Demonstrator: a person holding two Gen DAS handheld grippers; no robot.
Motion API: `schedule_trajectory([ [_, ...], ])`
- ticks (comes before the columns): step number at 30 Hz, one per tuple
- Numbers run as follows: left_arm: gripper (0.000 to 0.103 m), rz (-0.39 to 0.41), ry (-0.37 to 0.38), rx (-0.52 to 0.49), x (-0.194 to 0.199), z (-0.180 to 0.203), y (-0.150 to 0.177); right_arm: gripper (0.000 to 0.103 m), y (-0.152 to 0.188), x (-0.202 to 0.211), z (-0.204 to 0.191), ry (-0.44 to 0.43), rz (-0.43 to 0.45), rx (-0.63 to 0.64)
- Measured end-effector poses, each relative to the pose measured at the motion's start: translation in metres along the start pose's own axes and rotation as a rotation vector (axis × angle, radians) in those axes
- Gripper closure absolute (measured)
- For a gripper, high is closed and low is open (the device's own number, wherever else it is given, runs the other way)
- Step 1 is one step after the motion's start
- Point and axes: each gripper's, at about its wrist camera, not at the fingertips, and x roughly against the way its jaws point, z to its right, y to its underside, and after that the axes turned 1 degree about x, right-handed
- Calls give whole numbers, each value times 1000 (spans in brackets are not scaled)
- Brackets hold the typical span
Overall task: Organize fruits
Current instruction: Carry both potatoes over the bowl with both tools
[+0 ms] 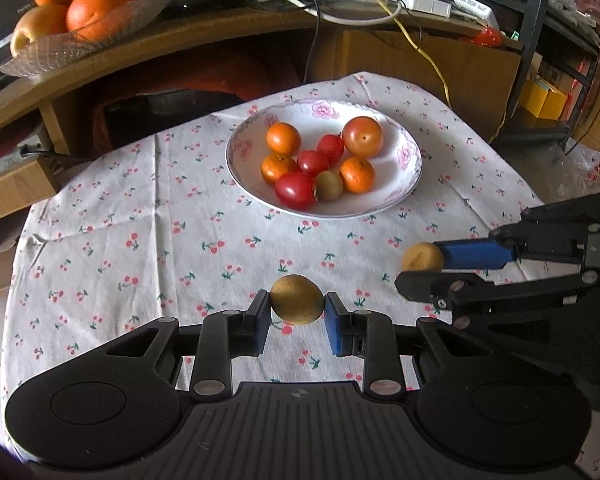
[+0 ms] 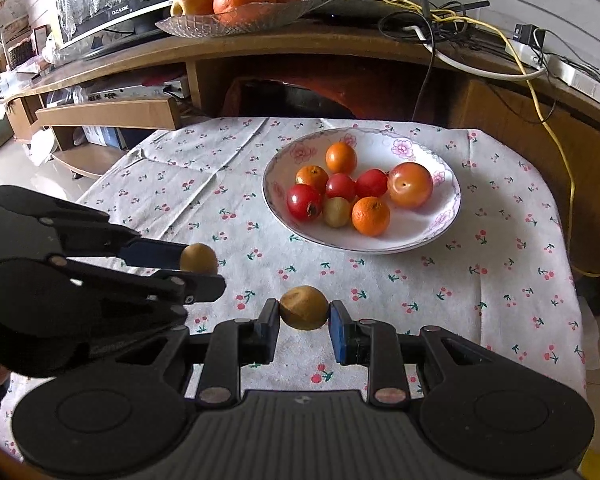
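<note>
Left wrist: both grippers' fingers [image 1: 260,312] each clamp a fuzzy brown kiwi [image 1: 296,299].

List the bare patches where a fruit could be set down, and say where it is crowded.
Bare: the cloth left of the plate, the strip between plate and tools, and the plate's near-right floor by the mandarin. Crowded: the plate's middle, and the near edge where each tool grips a kiwi.

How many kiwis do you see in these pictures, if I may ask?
3: one kiwi in the left gripper, one in the right gripper, one in the plate. Others may be hidden.
</note>
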Motion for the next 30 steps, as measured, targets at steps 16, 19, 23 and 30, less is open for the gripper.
schedule_trajectory([
  [16, 67, 22, -2, 9, 3, 2, -12, 77, -7, 6, 6, 14, 28, -40],
  [19, 67, 30, -1, 10, 4, 3, -16, 77, -9, 8, 8, 18, 36, -51],
  [23, 67, 40, -2, 11, 4, 4, -22, 77, -12, 9, 11, 27, 47, -61],
  [30, 68, 68, -4, 5, 4, 7, -36, 77, -23, 13, 20, 49, 79, -90],
])
